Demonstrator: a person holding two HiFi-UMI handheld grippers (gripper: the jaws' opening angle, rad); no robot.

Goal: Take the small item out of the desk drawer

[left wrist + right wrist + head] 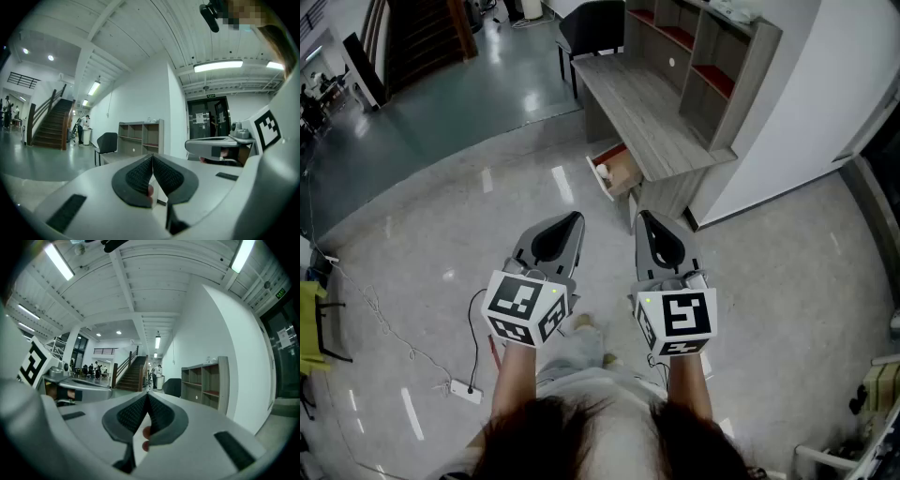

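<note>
The grey wooden desk stands ahead against a white wall, and its low drawer is pulled open. A small pale item lies at the drawer's left end, too small to make out. Both grippers are held level in front of the person, well short of the desk and side by side. My left gripper is shut, pads meeting at the tips with nothing between them. My right gripper is likewise shut and empty.
A shelf unit sits on the desk's far side, with a black chair at its far end. A white power strip and cable lie on the floor at the left. A staircase rises far left; people stand in the distance.
</note>
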